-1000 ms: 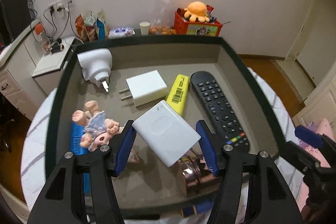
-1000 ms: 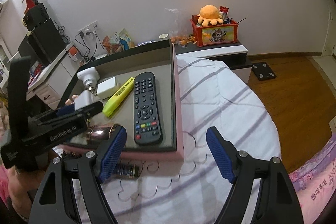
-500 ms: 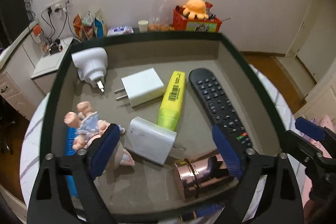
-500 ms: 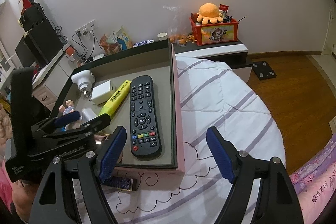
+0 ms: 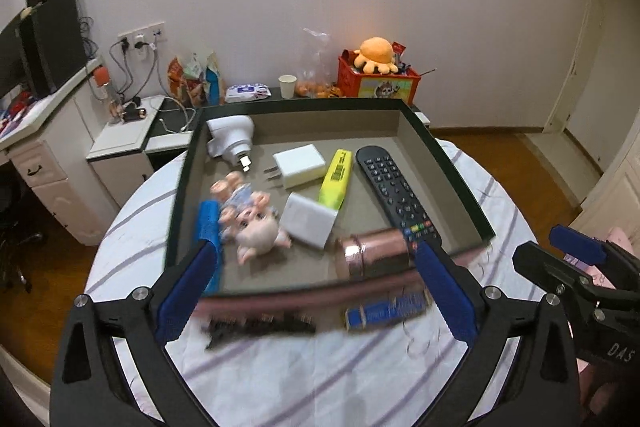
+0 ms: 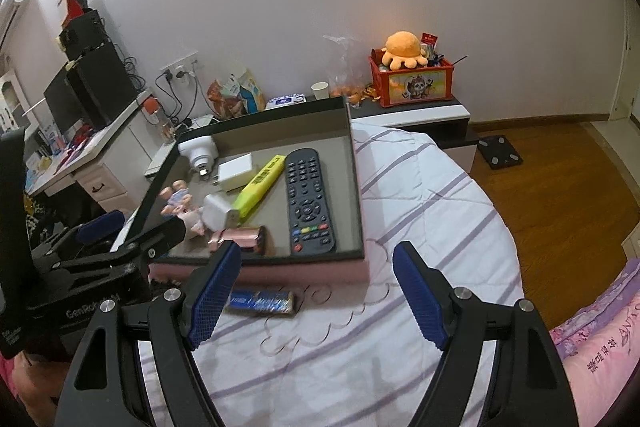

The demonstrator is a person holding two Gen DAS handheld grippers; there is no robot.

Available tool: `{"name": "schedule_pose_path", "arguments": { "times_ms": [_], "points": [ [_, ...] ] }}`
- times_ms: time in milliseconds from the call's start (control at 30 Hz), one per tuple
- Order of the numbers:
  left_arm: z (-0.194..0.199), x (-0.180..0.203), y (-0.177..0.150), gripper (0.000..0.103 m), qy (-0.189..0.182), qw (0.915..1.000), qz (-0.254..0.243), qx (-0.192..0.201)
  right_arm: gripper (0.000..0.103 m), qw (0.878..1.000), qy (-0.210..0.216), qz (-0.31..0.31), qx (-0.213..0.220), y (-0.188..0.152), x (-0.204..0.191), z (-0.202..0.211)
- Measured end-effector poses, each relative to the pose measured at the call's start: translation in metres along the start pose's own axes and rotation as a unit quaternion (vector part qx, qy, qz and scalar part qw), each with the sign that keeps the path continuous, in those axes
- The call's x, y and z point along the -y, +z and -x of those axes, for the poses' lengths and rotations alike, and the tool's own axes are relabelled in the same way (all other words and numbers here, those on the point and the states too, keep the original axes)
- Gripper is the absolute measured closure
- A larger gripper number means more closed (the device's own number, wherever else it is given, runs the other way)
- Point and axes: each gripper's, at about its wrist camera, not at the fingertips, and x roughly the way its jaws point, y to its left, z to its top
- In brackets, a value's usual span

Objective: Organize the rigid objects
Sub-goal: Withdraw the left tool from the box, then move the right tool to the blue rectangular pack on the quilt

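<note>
- The left gripper (image 5: 316, 291), jaws now spread and empty, has released the white charger (image 5: 310, 219) into the tray (image 5: 448, 163) and withdrawn.
- The right gripper (image 6: 316, 291) hangs open; the blue item (image 6: 260, 302) outside the tray likely comes next.

White charger (image 5: 309, 219) lying flat in tray (image 5: 448, 171), touching yellow highlighter (image 5: 337, 178); remote (image 5: 394, 193) alongside; blue battery (image 5: 386, 311) sitting outside.

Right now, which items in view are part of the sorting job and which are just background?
Job items:
box
remote
yellow highlighter
two white chargers
white plug adapter
pig doll
copper cylinder
blue battery and black clip, outside the box

Background:
paper cup
red toy crate
snack bags
scale
</note>
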Motion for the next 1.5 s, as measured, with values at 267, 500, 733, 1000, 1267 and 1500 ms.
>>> {"name": "schedule_pose_path", "arguments": {
  "times_ms": [267,500,733,1000,1267,1500],
  "points": [
    [0.036,-0.018,-0.047,0.001,0.024,0.9996,0.016,-0.007,0.023,1.0,0.003,0.021,-0.013,-0.03,-0.021,0.015],
    [0.041,-0.043,-0.08,0.001,0.039,0.9975,0.051,-0.031,0.023,0.997,0.013,0.044,-0.062,-0.056,-0.033,-0.014],
    [0.035,-0.056,-0.089,0.0,0.042,0.9962,0.066,-0.039,0.023,0.995,0.017,0.047,-0.09,-0.058,-0.045,-0.049],
    [0.024,-0.071,-0.091,0.0,0.032,0.9952,0.08,-0.047,0.023,0.994,-0.007,0.024,-0.108,-0.06,-0.065,-0.09],
    [0.012,-0.081,-0.092,0.0,0.023,0.9942,0.09,-0.055,0.008,0.993,-0.055,0.032,-0.104,-0.063,-0.08,-0.111],
    [0.008,-0.079,-0.091,0.0,0.018,0.9939,0.092,-0.057,0.024,0.993,-0.074,0.044,-0.085,-0.07,-0.078,-0.104]
  ]
}}
